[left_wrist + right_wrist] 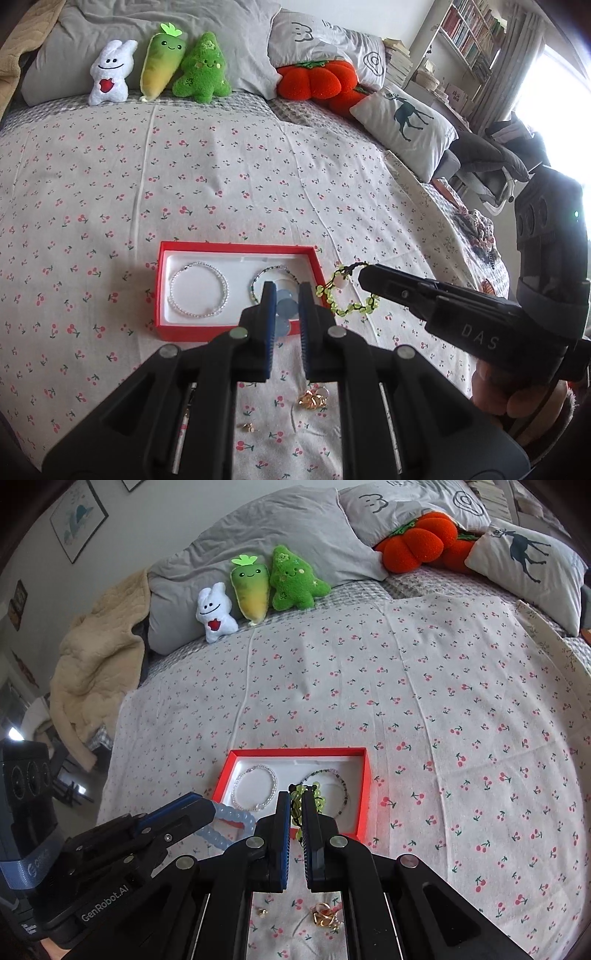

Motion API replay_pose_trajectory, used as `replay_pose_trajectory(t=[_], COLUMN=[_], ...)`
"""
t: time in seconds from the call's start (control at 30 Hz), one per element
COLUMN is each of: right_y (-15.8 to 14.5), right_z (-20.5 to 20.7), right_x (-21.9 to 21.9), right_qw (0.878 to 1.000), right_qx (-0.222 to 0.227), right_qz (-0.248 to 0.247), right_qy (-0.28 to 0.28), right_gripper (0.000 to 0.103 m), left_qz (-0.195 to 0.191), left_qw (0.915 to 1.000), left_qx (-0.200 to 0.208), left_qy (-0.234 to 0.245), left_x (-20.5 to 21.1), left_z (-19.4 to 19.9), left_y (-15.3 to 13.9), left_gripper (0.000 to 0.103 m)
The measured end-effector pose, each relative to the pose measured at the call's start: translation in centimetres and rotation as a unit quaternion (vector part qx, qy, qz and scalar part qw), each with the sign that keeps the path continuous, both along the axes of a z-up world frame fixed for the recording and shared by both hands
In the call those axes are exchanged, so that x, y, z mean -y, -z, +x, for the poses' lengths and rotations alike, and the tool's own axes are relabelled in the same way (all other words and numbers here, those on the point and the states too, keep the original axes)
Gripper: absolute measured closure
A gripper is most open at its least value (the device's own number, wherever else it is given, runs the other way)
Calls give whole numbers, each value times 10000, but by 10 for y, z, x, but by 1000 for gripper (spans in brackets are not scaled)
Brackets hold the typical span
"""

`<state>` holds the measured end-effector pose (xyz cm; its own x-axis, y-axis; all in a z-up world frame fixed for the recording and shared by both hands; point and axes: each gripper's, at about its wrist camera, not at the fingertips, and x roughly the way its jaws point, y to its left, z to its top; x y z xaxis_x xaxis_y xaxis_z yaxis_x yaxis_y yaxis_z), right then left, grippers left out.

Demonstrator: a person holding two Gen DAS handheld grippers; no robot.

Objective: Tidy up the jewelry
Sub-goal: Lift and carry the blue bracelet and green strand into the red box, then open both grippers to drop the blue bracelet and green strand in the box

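Right hand-held gripper (295, 805) pinching green beaded bracelet (345, 295), just beside red jewelry box (236, 254). Left hand-held gripper (287, 299) clamped on pale blue bead bracelet (231, 818) near box's front edge. Pearl bracelet (198, 291) inside; gold earrings (312, 400) below, on bed.

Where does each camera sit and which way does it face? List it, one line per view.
Left wrist: on the left gripper, holding a blue bracelet, facing the red box and plush toys; right gripper enters at right.
Right wrist: on the right gripper, holding a green bracelet, facing likewise; left gripper at lower left.
Shared: red box, plush toys, both grippers.
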<state>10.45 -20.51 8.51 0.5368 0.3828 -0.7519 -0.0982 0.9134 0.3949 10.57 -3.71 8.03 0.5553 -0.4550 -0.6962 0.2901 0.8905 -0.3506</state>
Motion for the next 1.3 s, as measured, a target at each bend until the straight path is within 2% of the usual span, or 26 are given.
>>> replay_pose_trajectory(t=[0.13,0.27,0.47,0.77,0.83,1.07,1.17,1.3], right_y=[3,9,22,30,31,36,39,46], right_z=[9,16,23,31,32,36,37,39], right_x=[8,11,6,-20,-25,-39,-46,-47], right_qw=[9998,9996,9996,9998,9996,9990,9981,9978], right_qx=[6,-22,-124,-155,-171,-273,-350,-422], right_qz=[-6,-26,-69,-106,-135,6,132,-327], right_qy=[185,283,231,-107,-158,-367,-492,-390], right_gripper=[97,97,97,97,97,97,97,97], left_qz=[-205,-321,-62,414,450,917,1062,1147], left_qw=[9998,9995,9986,9938,9937,9902,9879,9857], left_qx=[53,-4,-184,-313,-345,-236,-315,-569], left_qy=[20,-76,-499,-982,-970,-1031,-1090,-1094], left_x=[7,5,-16,-36,-38,-44,-50,-55], left_z=[13,30,45,49,46,32,28,21], left_y=[2,18,45,61,61,52,53,59], left_gripper=[90,90,90,89,88,62,55,55])
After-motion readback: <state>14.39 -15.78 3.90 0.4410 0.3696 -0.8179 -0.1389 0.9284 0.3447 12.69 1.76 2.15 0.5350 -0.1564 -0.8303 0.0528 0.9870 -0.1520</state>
